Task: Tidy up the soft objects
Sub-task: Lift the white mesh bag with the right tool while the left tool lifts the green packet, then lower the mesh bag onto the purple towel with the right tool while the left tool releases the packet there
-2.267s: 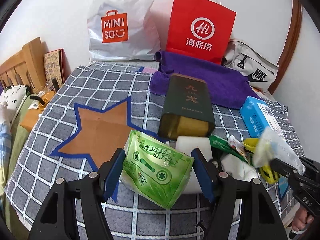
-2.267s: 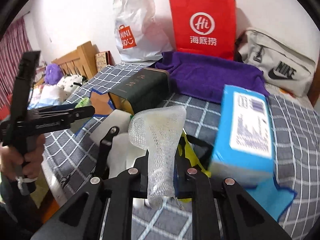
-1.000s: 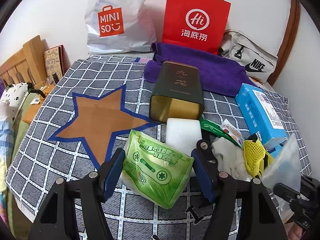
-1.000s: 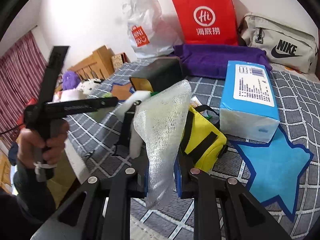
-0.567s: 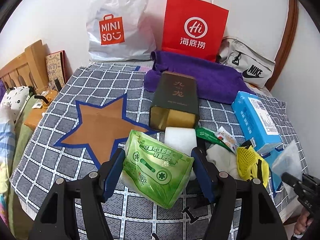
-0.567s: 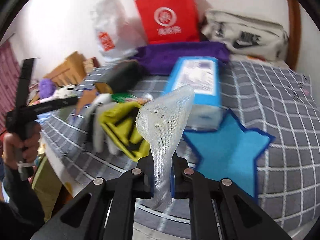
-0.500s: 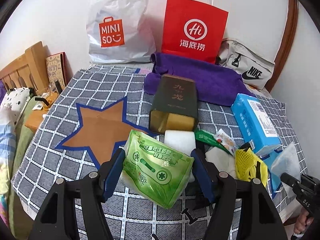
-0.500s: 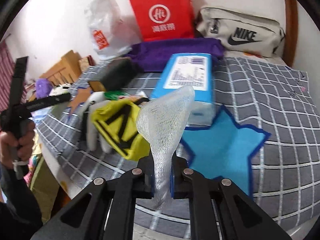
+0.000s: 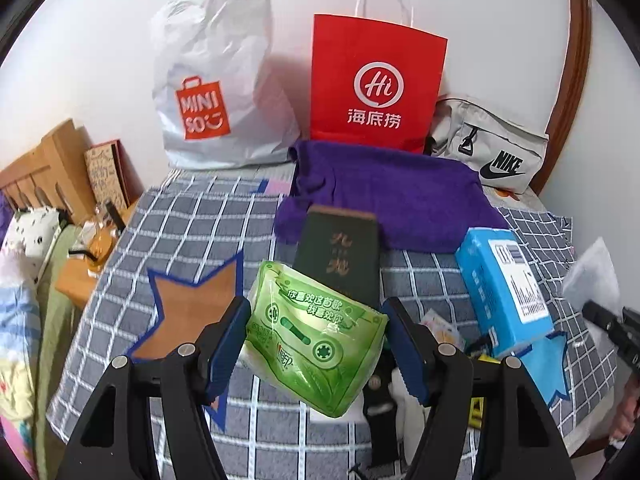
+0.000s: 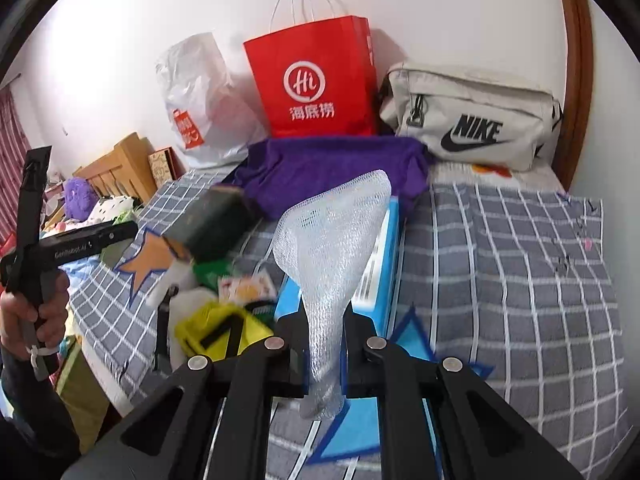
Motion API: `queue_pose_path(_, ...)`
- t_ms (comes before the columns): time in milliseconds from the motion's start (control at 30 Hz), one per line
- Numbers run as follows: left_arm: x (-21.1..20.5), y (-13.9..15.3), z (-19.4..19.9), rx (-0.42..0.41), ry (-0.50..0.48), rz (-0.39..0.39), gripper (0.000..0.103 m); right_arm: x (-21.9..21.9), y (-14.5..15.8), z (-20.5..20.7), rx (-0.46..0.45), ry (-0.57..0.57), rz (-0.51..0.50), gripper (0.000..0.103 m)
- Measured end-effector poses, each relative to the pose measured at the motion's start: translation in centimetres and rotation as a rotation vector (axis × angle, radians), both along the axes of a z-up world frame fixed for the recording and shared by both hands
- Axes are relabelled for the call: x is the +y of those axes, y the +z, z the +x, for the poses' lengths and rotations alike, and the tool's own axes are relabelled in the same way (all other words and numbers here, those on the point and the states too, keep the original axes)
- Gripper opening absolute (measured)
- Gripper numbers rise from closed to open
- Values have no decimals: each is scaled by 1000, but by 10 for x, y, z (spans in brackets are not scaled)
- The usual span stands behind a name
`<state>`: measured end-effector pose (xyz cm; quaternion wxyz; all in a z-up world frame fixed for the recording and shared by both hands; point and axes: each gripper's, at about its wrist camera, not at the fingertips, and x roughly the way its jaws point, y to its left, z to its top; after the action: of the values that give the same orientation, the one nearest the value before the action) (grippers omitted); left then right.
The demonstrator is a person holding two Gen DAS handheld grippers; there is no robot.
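Note:
My left gripper is shut on a green tissue pack and holds it above the checked bed cover, near the brown star. My right gripper is shut on a white foam net sleeve and holds it over the blue star; the sleeve also shows at the right edge of the left wrist view. A blue tissue box lies by the blue star. A yellow mesh pouch and white soft items lie at the bed's front.
A dark green tin box lies mid-bed before a purple towel. A Miniso bag, a red paper bag and a Nike pouch stand along the wall. A wooden headboard is at left.
My left gripper has lifted the green pack higher, and it hides more of the tin box. My right gripper has swung right and forward with the net sleeve, over the blue star.

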<state>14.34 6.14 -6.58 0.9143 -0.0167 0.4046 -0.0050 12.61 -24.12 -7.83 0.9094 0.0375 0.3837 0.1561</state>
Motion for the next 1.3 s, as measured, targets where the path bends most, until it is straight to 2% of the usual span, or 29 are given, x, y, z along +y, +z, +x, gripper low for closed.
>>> queue_pose_path(367, -11, 26, 64, 8, -27, 8, 66, 12, 30, 70, -41, 18, -9, 10)
queue_pose_path(533, -14, 31, 93, 8, -27, 16, 66, 15, 33, 105, -30, 22, -11, 10)
queue_pose_path(1033, -23, 4, 173, 75, -40, 1, 66, 33, 13, 208, 58, 63, -69, 10)
queue_pose_path(1300, -34, -8, 217, 91, -57, 11, 66, 47, -12, 254, 100, 102, -113, 10)
